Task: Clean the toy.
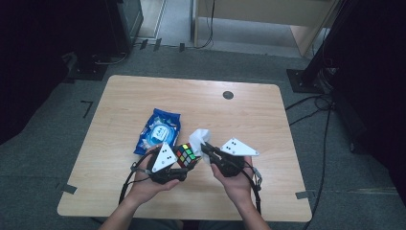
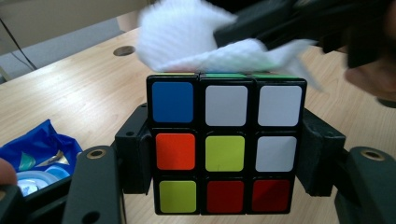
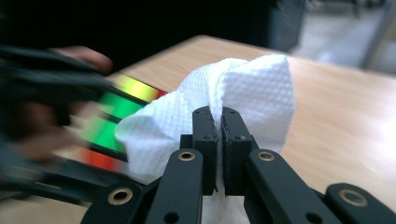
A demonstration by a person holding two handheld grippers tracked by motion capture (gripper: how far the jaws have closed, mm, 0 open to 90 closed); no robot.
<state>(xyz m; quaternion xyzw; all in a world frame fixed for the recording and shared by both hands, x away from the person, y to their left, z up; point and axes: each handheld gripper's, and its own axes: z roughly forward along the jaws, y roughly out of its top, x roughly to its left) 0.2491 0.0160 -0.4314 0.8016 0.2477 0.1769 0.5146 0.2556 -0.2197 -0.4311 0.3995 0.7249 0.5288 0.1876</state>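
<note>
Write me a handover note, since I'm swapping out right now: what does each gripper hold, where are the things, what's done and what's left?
Left gripper: shut on the puzzle cube, jaws clamping its two sides, held above the table.
Right gripper: shut on a white wipe, which lies against the cube's top face.
The blue wipes pack lies on the table, just beyond the left gripper.
Done: wipe in the gripper, cube picked up.
Left, as it looks: wipe the cube's faces, then set both down. How many faces are already wiped I cannot tell.

Cube (image 2: 226,149) faces blue, white, orange, yellow, red squares on black; dimpled white tissue (image 3: 243,102); blue packet (image 1: 158,130).
</note>
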